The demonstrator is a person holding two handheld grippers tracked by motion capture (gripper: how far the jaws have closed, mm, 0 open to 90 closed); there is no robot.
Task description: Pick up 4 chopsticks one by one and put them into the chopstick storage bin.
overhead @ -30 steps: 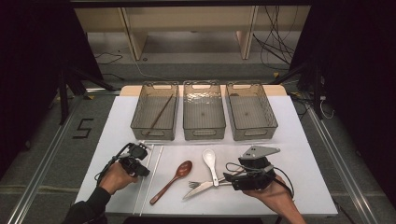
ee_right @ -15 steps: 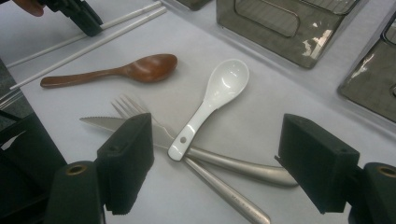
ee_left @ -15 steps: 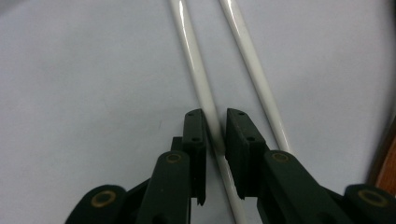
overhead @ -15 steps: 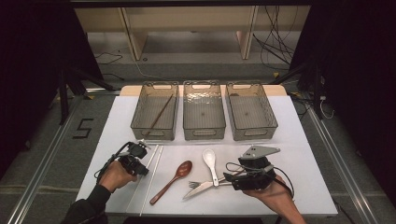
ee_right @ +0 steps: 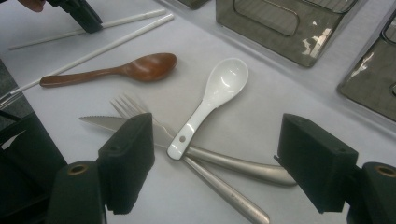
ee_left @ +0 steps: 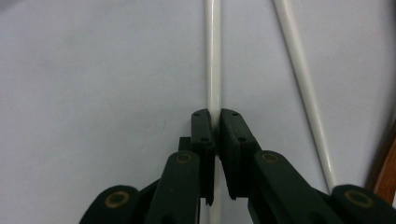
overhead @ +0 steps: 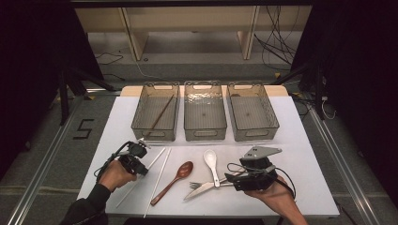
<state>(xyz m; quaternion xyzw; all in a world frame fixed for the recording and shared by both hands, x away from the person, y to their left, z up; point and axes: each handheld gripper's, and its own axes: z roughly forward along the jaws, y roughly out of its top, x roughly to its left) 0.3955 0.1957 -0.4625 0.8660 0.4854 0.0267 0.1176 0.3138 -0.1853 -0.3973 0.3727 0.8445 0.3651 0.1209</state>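
My left gripper (ee_left: pixel 217 126) is shut on a white chopstick (ee_left: pixel 213 56) that lies on the table; its jaws have just been closing around it. A second white chopstick (ee_left: pixel 299 79) lies just to the right of it. In the high view the left gripper (overhead: pixel 141 168) sits at the front left. My right gripper (overhead: pixel 232 180) is open and holds nothing. Its jaws (ee_right: pixel 219 154) hover over the handles of a white ceramic spoon (ee_right: pixel 219 88), a metal fork (ee_right: pixel 126 105) and a knife (ee_right: pixel 100 122). A brown wooden spoon (ee_right: pixel 140 67) lies between the two grippers.
Three clear plastic bins stand in a row at the back: left bin (overhead: pixel 136 117), middle bin (overhead: pixel 205 133), right bin (overhead: pixel 274 117). A brown chopstick (overhead: pixel 159 117) lies in the left bin. The table's front edge is just behind both hands.
The left gripper's jaws have come together on the white chopstick. Both hands stay where they were, and the cutlery has not moved.
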